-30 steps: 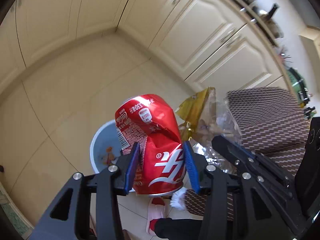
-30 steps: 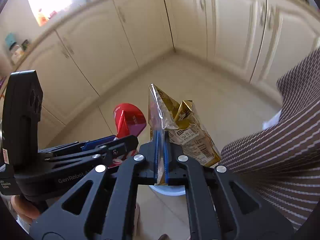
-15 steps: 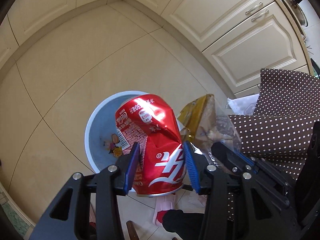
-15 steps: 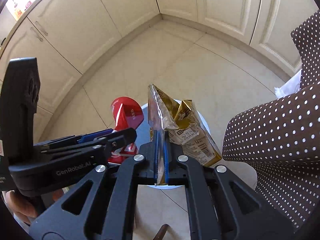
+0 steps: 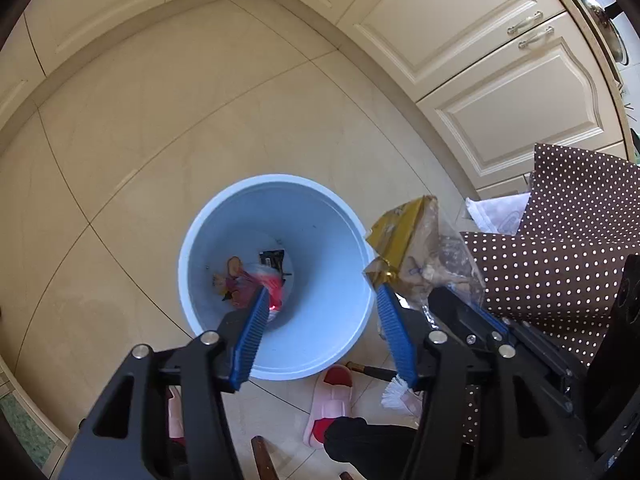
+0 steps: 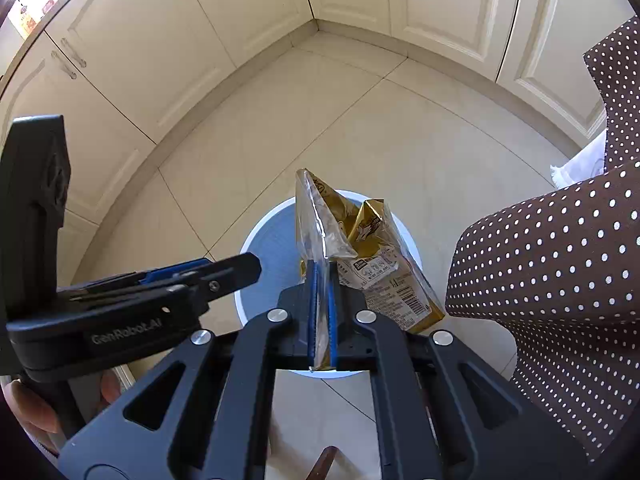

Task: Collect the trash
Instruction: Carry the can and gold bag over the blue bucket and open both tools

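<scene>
- Between the left gripper's [image 5: 320,328] blue pads [image 5: 251,336] nothing is held; its jaws stand wide, hanging right above the mouth of the pale blue bin [image 5: 200,248].
- Just beside it, the right gripper [image 6: 322,304] has its pads pressed almost together on the bottom edge of a gold snack bag [image 6: 360,248], which stands up from the jaws, crumpled, with its clear side facing left.
- Seen from the right wrist, the bag sits over the bin's [image 6: 256,248] far half; seen from the left wrist, the snack bag [image 5: 404,248] looks to hang at or just outside the rim on the right, so I cannot tell for sure that it is over the opening.
- To do this step well, I judge the right gripper should shift a little toward the bin's centre before letting go, and tip the bag downward so it slides off the pads instead of catching; a light bag may drift or cling.
- The left gripper would do best to draw aside so the two tools do not knock.
- Down in the bin lie a red blurred item [image 5: 268,280], which may be a can though I cannot be sure, a small dark wrapper [image 5: 272,258] and some brownish scraps [image 5: 232,276].
- Around the bin's near side on the tiled floor [image 5: 160,140] are pink slippers [image 5: 330,404] and a brush [image 5: 394,394].
</scene>
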Available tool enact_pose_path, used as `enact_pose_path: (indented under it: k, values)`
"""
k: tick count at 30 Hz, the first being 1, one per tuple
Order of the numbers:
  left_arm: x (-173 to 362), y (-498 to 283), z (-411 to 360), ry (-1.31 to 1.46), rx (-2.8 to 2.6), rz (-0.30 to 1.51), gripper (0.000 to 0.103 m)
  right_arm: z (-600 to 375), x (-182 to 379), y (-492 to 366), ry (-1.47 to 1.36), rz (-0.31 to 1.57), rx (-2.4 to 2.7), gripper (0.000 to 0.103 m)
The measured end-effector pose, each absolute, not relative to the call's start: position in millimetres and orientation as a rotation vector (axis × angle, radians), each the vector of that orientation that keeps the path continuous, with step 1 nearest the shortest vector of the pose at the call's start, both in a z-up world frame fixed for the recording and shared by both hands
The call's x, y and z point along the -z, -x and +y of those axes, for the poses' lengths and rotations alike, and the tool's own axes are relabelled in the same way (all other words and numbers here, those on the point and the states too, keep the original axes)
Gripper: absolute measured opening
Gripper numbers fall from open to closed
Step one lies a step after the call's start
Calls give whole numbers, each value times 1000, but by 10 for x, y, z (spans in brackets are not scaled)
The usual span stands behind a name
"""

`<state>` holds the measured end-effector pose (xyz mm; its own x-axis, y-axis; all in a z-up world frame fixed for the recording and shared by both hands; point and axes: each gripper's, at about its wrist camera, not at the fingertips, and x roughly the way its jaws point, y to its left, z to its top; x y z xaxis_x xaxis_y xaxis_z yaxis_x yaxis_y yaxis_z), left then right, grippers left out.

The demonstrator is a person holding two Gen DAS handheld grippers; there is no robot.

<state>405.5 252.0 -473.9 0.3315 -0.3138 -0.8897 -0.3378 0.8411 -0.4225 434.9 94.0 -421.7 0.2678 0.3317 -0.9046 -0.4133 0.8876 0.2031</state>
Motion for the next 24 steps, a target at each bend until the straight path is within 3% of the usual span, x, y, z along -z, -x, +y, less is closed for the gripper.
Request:
enact_pose_path:
  k: [24]
  values:
    - [4611, -3955, 2779, 601, -108, 1236, 60, 1130, 4217, -4343, 61, 1202, -502, 10]
